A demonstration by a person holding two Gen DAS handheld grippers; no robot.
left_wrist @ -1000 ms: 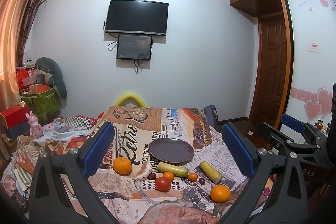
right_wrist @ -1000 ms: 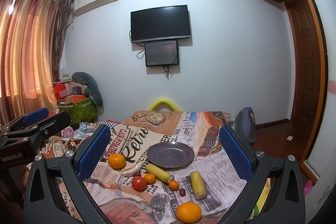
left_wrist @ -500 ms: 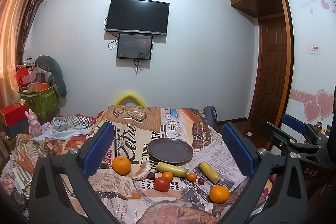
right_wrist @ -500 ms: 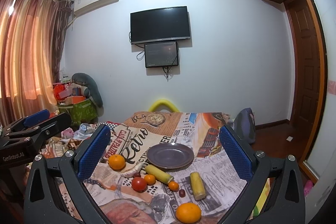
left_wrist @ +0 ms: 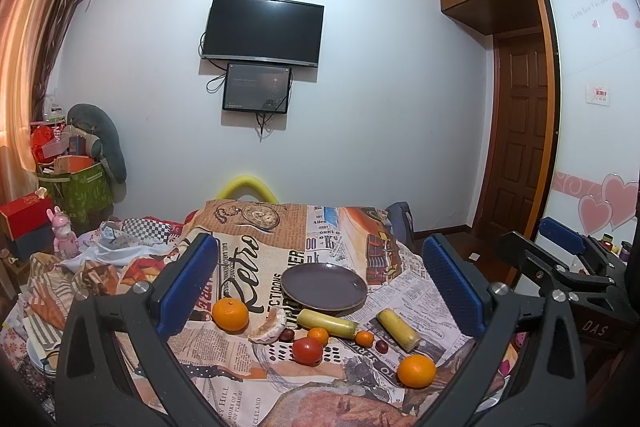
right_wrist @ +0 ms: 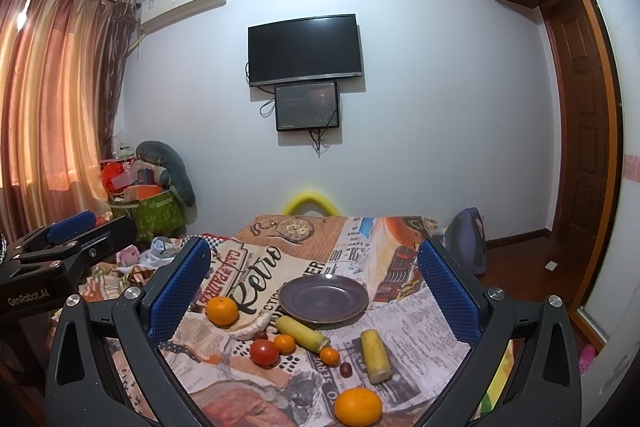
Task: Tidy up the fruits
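Observation:
A dark purple plate lies empty on a newspaper-print cloth. In front of it lie two oranges, a red tomato, two yellow banana pieces, a peeled pale fruit piece, small tangerines and dark small fruits. My left gripper is open and empty, held above the near fruit. My right gripper is open and empty, likewise back from the fruit; it also shows at the right in the left wrist view.
A yellow curved chair back stands behind the table. Clutter, a green box and a pink toy sit to the left. A wooden door is at the right. A blue bag sits by the table's far right corner.
Both grippers have drifted very slightly; the view is almost the same. No fruit has moved.

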